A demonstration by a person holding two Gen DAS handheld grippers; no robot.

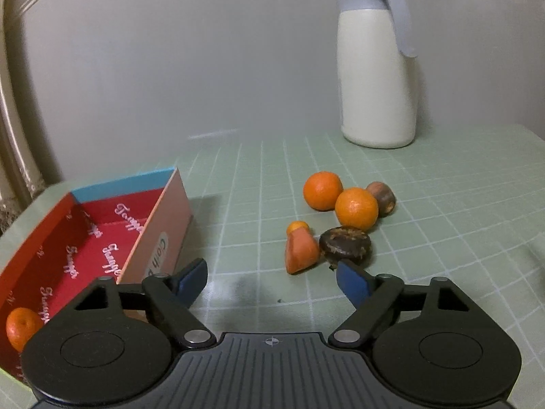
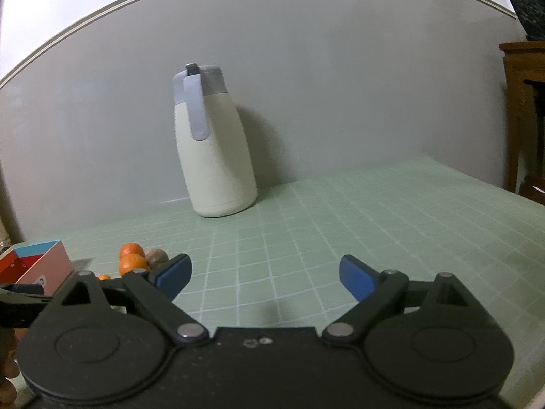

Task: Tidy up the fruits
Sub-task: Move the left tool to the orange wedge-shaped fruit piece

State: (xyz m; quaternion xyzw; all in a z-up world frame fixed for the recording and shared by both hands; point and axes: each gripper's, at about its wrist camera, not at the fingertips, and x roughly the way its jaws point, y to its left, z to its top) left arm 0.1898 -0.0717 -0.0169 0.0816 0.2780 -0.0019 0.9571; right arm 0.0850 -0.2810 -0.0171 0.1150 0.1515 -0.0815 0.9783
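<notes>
A loose group of fruit lies on the green grid mat (image 1: 442, 238): two oranges (image 1: 322, 191) (image 1: 356, 208), a brown fruit (image 1: 382, 197), a dark brown fruit (image 1: 344, 245), an orange wedge-shaped piece (image 1: 301, 250) and a small orange one (image 1: 297, 227) behind it. A red open box (image 1: 170, 225) stands to the left, with one orange (image 1: 22, 332) inside. My left gripper (image 1: 269, 272) is open just in front of the group; its right finger is close to the dark fruit, and nothing lies between the fingers. My right gripper (image 2: 264, 266) is open over bare mat, with the oranges (image 2: 131, 263) and the box (image 2: 37, 266) far to its left.
A white jug with a grey lid and handle (image 1: 376, 78) (image 2: 214, 150) stands at the back against the wall. Wooden furniture (image 2: 524, 102) is beyond the table's right edge. Part of a hand (image 2: 6, 368) shows at the lower left of the right wrist view.
</notes>
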